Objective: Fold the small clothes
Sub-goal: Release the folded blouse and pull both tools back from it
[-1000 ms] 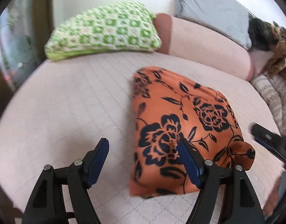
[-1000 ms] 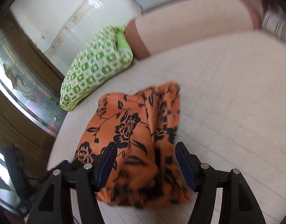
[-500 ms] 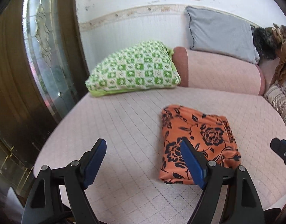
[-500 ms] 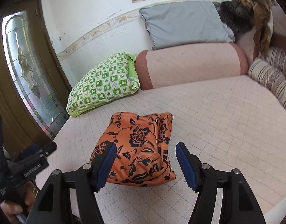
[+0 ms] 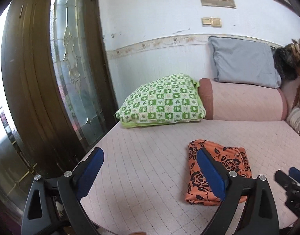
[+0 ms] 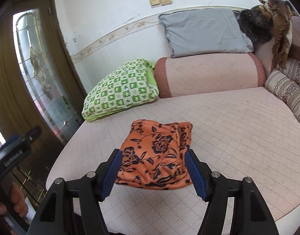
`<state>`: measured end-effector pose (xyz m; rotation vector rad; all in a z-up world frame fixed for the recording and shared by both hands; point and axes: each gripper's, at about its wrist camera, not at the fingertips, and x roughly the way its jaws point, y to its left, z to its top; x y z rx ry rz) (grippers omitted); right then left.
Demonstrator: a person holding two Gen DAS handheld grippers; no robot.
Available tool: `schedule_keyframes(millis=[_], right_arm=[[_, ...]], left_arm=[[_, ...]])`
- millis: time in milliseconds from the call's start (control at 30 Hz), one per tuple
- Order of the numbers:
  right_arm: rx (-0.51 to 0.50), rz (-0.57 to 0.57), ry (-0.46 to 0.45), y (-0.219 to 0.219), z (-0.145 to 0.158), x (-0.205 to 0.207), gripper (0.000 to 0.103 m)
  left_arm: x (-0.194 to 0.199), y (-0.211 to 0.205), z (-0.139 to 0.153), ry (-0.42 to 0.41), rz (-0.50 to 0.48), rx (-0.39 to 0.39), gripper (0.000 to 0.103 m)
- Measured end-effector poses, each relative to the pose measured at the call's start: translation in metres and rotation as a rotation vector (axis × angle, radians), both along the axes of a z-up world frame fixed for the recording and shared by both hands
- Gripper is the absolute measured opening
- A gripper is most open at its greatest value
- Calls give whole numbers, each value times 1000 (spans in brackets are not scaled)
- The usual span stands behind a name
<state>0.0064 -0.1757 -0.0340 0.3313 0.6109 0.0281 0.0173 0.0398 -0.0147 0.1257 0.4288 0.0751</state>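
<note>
the orange flowered garment [image 6: 157,154] lies on the pink quilted bed [image 6: 238,129] as a compact folded bundle, near the bed's front edge and toward its door-side corner, well apart from the green checked pillow [image 6: 120,90] at the head end. the left gripper [image 5: 150,176] hangs above the front edge with its jaws opening wide and nothing between them — the bundle sits on the bed off to one side, behind one blue pad, untouched. the right gripper [image 6: 153,174] is raised over the bundle too, jaws parted about halfway and holding nothing; the cloth only shows through the gap. to my eye this piece is folded and set down — though its far edge looks a little rumpled. no other small clothes show on the bed, so i can't tell whether more remain.
</note>
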Motion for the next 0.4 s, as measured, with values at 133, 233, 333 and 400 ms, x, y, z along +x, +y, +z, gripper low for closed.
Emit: schedule_keyframes(millis=[133,233,333,400], right_arm=[[2,34,14,10,-3,0,70],[17,48,37,13,-9,3,70],[31,53,58,14,-17,5,70],[39,51,69,13,-21,7,70]], left_arm=[[-2,3,3,12,-37,-38,96],[-4,4,1,28,-62,-63,96],[-2,7,-3,39,-83,-100,96],[2,8,-7,48,-78,-111,96]])
